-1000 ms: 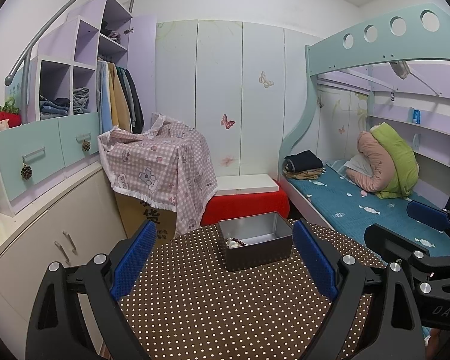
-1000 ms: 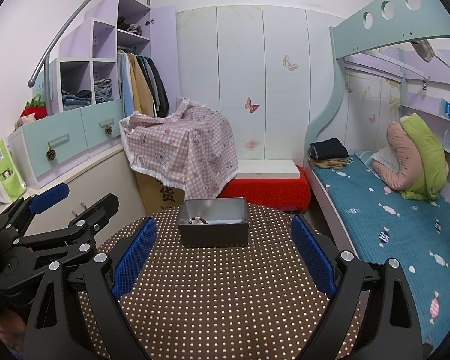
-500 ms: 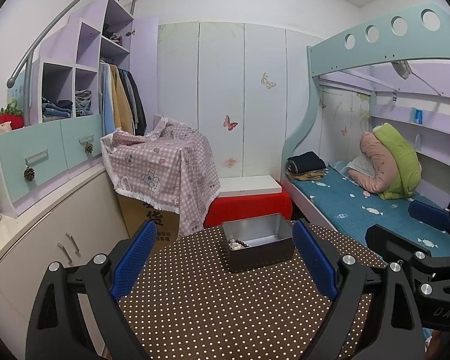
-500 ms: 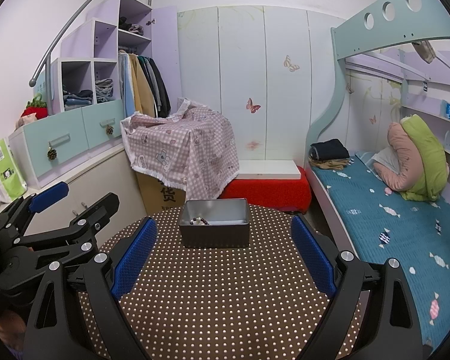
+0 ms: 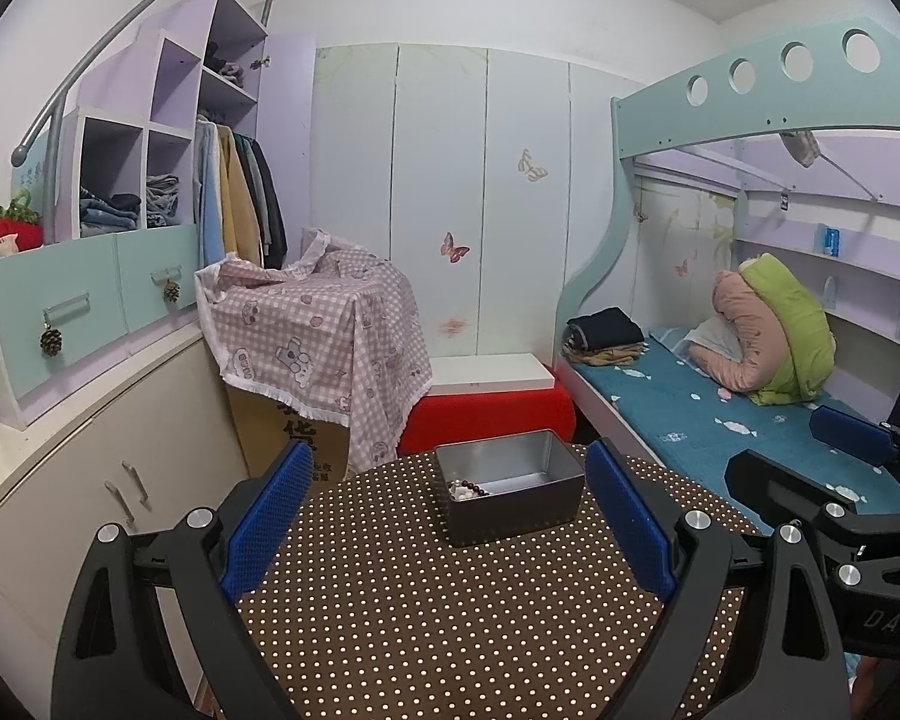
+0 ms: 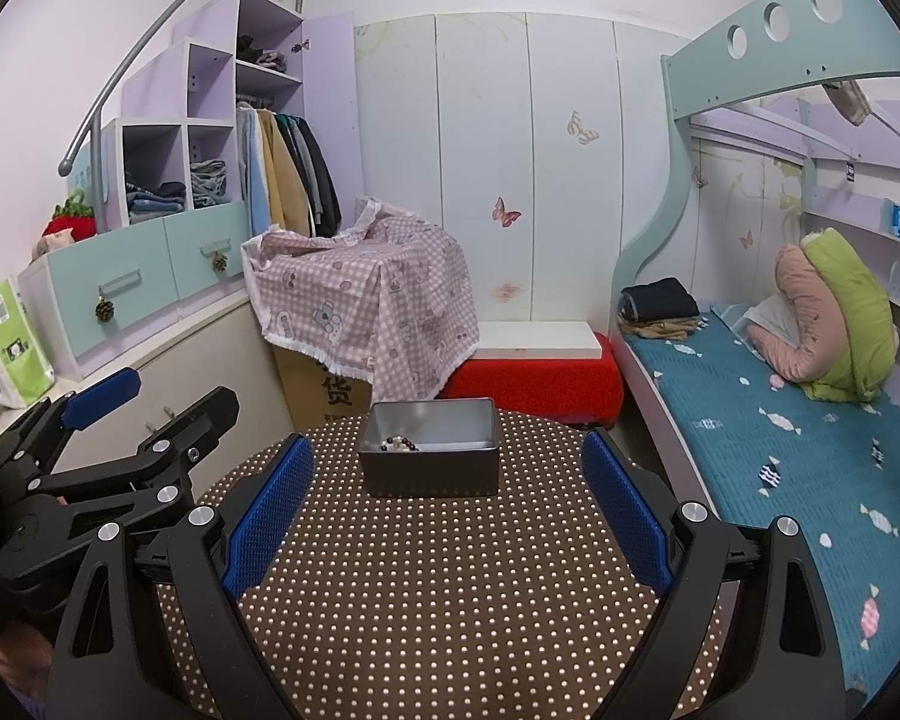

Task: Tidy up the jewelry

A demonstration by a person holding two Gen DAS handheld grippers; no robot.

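Two hand-held black grippers with blue ridged finger pads hover side by side above a round table (image 6: 450, 600) covered in a brown cloth with white polka dots.

The left gripper (image 5: 444, 516) has its jaws spread wide and grips nothing. The right gripper (image 6: 444, 510) is likewise spread wide with nothing between its pads.

Ahead of both grippers, at the far edge of the table, stands a dark grey rectangular metal tin (image 6: 431, 450) with a shiny inside. From the left gripper it sits straight ahead and slightly to the right, between the two pad tips; from the right gripper it sits straight ahead and slightly left. Neither gripper touches it.

Inside the tin, against the near wall on its left side, lies a bracelet of dark reddish-brown beads (image 5: 471, 489) together with some pale white beads (image 6: 397, 443); finer detail is too small to make out.

Beyond the tin are a red ottoman (image 6: 540, 387) and a cardboard box under a pink checked cloth (image 6: 366, 300).
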